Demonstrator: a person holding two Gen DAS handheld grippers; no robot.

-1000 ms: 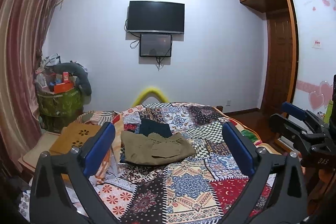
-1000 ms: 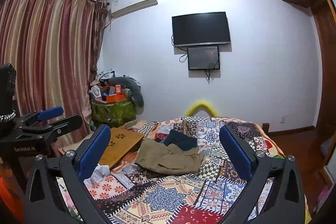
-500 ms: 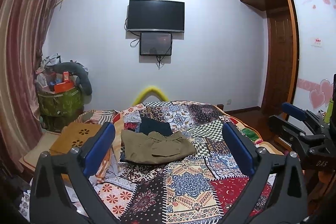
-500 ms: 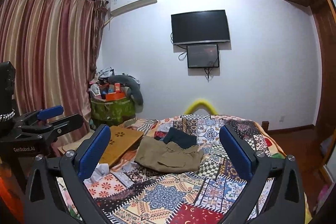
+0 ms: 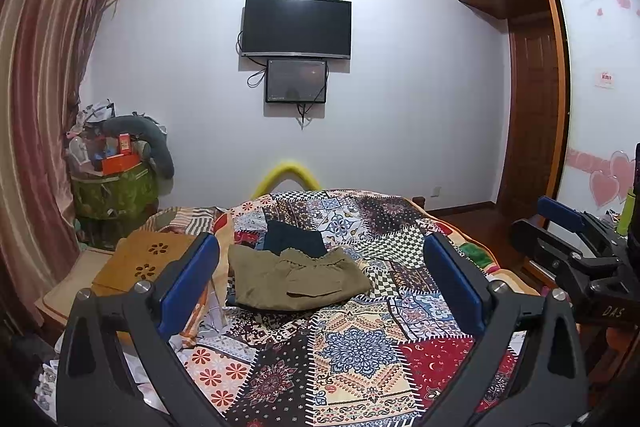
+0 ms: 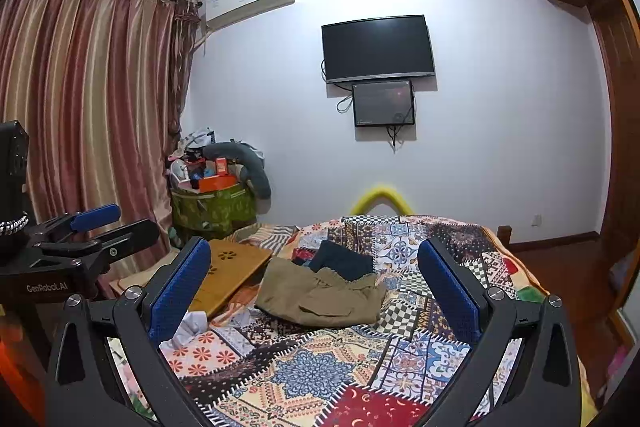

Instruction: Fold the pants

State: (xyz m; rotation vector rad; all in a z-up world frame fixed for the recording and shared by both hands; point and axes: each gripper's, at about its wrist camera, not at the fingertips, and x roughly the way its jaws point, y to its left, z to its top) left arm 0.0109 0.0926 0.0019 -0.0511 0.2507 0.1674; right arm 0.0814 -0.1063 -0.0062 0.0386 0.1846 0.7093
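I have both claws raised over the near end of the bed (image 5: pixel 360 339), pointing across it toward the far wall. The left claw (image 5: pixel 320 283) has its jaws spread wide with nothing between them, and the right claw (image 6: pixel 314 283) is the same: fully apart, empty.

The olive pants (image 5: pixel 296 279) lie ahead of both claws, well beyond the fingertips, on the patchwork quilt (image 6: pixel 320 371). From the left claw they sit straight ahead and a little left of centre; from the right claw they sit dead ahead, between the two blue pads (image 6: pixel 180 291). They rest as a compact, layered bundle with a pocket flap showing on top and a ruffled waistband edge at the back. A dark navy garment (image 5: pixel 294 237) lies just behind them, touching or partly tucked under; I cannot tell which.

My reading: that bundle fits either pants folded and set down, or pants dropped in a loose heap waiting to be laid out. The edges look rumpled rather than crisp, but I cannot settle it from here. Any further handling calls for closing the gap first and keeping clear of the navy piece.
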